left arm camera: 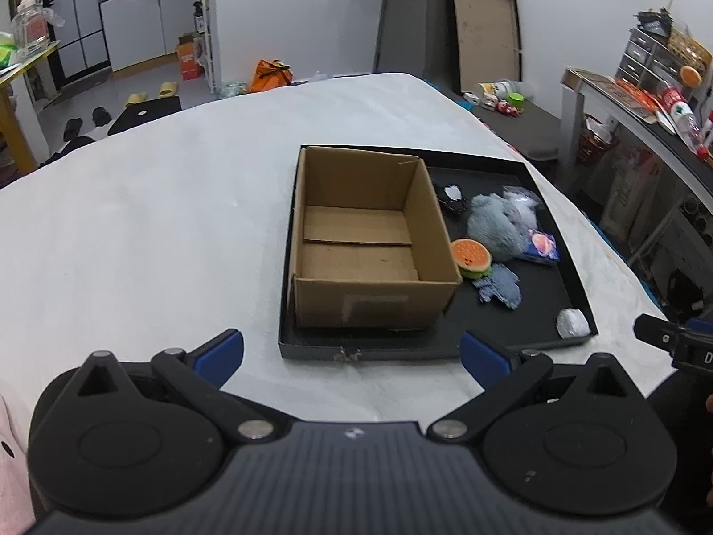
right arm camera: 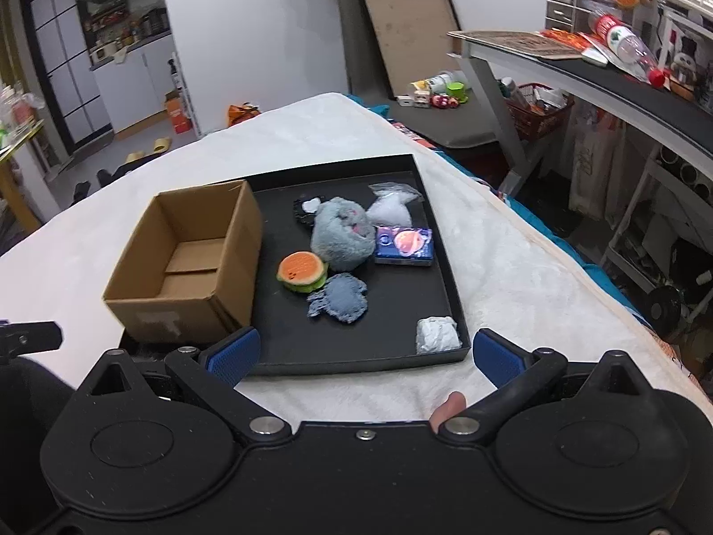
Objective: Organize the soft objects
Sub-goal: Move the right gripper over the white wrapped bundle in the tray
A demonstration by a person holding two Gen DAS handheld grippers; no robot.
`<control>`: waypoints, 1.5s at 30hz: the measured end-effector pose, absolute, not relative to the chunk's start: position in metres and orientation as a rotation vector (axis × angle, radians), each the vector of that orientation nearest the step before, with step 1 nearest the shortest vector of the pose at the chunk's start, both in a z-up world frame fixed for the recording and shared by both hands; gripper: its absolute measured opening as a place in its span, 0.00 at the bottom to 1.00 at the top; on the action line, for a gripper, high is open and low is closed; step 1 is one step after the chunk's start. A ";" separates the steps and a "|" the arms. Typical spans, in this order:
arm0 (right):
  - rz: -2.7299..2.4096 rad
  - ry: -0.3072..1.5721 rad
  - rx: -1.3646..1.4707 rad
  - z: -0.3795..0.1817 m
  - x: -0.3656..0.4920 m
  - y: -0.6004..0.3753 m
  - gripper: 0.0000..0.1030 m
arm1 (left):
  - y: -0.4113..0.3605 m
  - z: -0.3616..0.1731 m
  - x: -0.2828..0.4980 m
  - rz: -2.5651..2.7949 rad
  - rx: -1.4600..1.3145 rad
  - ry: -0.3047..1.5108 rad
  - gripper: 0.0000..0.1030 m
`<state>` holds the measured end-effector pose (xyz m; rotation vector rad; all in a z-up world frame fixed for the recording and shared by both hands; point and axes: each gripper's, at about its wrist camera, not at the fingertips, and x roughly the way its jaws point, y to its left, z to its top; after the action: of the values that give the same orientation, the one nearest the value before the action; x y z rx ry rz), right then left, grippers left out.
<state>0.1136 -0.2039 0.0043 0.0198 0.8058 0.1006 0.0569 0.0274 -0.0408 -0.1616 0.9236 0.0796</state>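
A: Jaws on both grippers stood spread, nothing between them. Left gripper (left arm camera: 352, 354) hung short of the black tray (left arm camera: 575, 276), lined up with the cardboard box (left arm camera: 370, 303). Right gripper (right arm camera: 364, 354) sat just before the tray's near rim.

B: And the soft things?

A: All in the tray, right of the box, which was empty. Grey plush (right arm camera: 341, 234) mid-tray, burger toy (right arm camera: 301, 272) touching its near side, denim scrap (right arm camera: 341, 298) just beside that, crumpled white wad (right arm camera: 436, 334) alone in the near corner.

B: Best first pick, in your view?

A: Probably the wad or the scrap for the right gripper: nearest, unobstructed. I'd come down from above, jaws wide, and pinch the bulk, not an edge. The surface under the tray looked like a white bed cover.
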 end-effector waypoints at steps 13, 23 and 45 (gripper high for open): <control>0.002 0.933 0.175 -0.028 0.168 -0.226 0.68 | 0.048 -0.058 0.084 0.174 -0.232 0.872 0.97; -0.069 1.090 0.322 -0.064 0.218 -0.243 0.49 | 0.062 -0.078 0.108 0.205 -0.259 0.908 0.80; -0.212 1.229 0.361 -0.127 0.262 -0.256 0.46 | 0.077 -0.115 0.152 0.226 -0.334 0.951 0.48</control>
<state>0.2624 -0.2564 -0.1269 0.3615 1.2285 -0.2119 0.1523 0.0773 -0.1152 -0.3338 0.9509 0.2260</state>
